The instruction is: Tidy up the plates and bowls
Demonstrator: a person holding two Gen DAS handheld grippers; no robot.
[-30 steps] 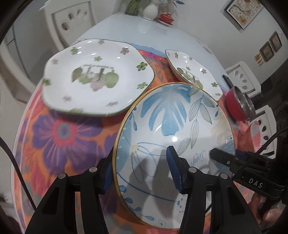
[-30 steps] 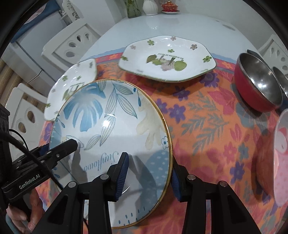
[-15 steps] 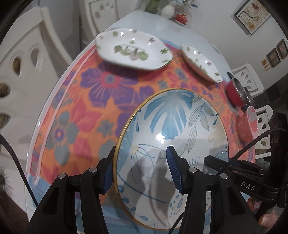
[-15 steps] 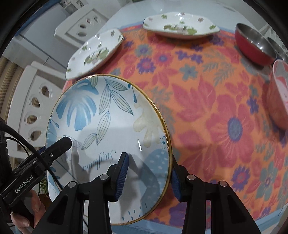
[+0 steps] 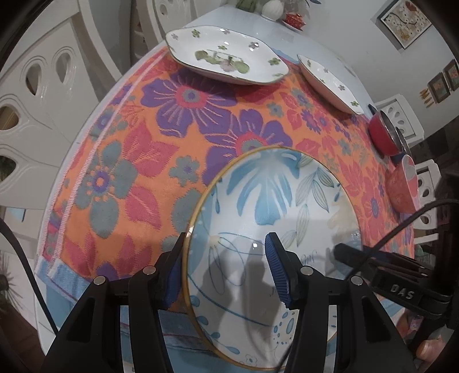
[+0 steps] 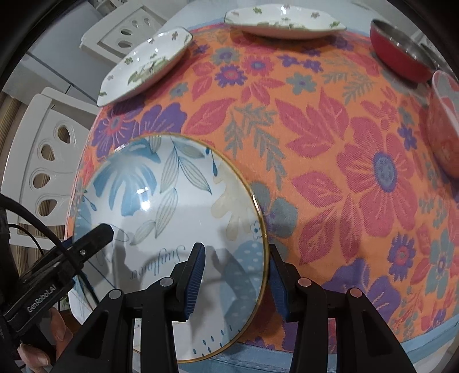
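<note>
A large round plate with blue leaves and a gold rim (image 5: 275, 218) (image 6: 172, 218) is held between both grippers above the near edge of the table. My left gripper (image 5: 226, 266) is shut on its left rim. My right gripper (image 6: 235, 275) is shut on its right rim. Two white plates with green flowers lie at the far side: one (image 5: 226, 61) (image 6: 145, 64) and another (image 5: 330, 83) (image 6: 284, 21). A red metal bowl (image 5: 384, 134) (image 6: 401, 54) and a pink bowl (image 5: 404, 186) (image 6: 444, 126) sit on the right.
An orange floral cloth (image 6: 330, 149) covers the table. White chairs (image 5: 37, 94) (image 6: 40, 160) stand on the left. A vase and a small red dish (image 5: 292, 20) sit at the far end of the table.
Both grippers have pulled the blue plate back toward the near edge of the table. The white plates and bowls now lie much farther away.
</note>
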